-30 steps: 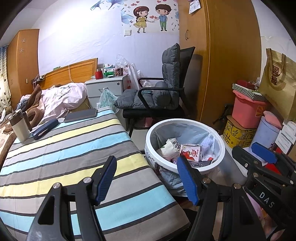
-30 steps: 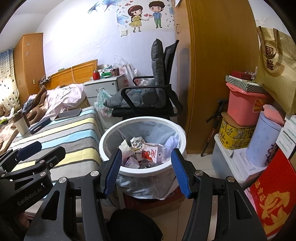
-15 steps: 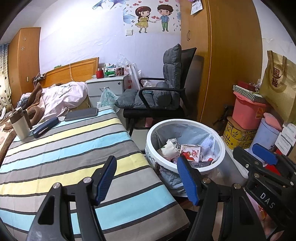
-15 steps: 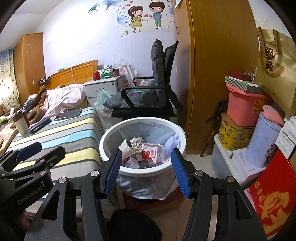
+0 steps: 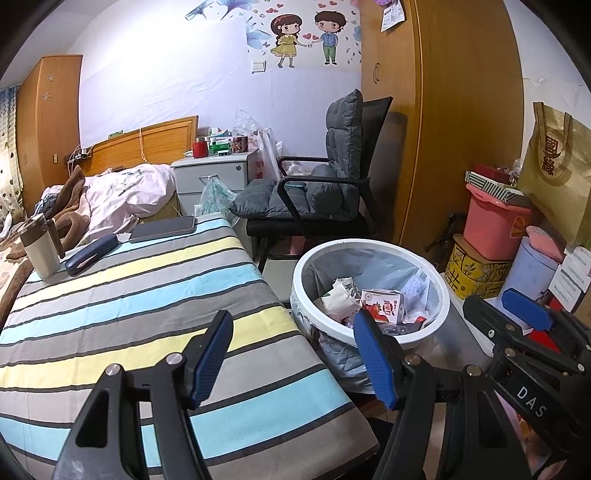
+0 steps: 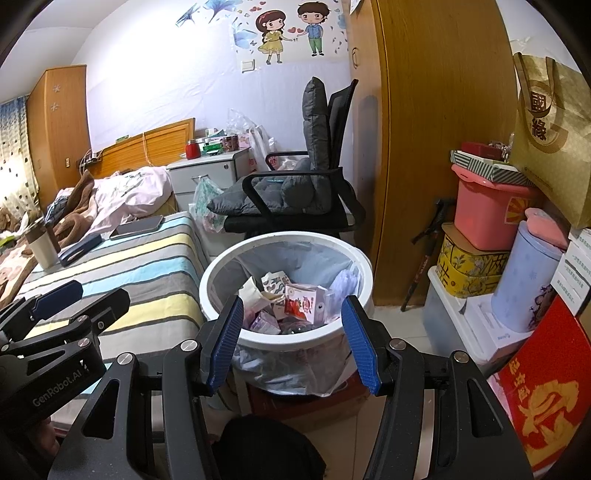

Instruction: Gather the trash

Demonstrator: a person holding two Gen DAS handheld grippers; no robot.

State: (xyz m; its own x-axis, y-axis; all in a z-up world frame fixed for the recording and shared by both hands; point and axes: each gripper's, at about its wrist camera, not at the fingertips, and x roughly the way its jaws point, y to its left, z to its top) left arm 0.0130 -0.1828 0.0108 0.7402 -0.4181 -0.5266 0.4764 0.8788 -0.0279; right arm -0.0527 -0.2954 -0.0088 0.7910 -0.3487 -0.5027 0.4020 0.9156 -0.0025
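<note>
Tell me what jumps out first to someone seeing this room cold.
The white trash bin on the floor beside the striped bed, lined with a plastic bag and holding cartons and wrappers, including a strawberry milk carton. Both pairs of tongs, left and right, hang open and empty in front of it. Behind stand a cushioned black armchair and, high on the wall, a cartoon couple sticker.

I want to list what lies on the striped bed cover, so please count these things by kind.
Travel mug: 1
Dark glasses case: 1
Phone, screen up: 1
Total: 3
All three sit at the far end of the striped cover; neither open gripper holds anything.
</note>
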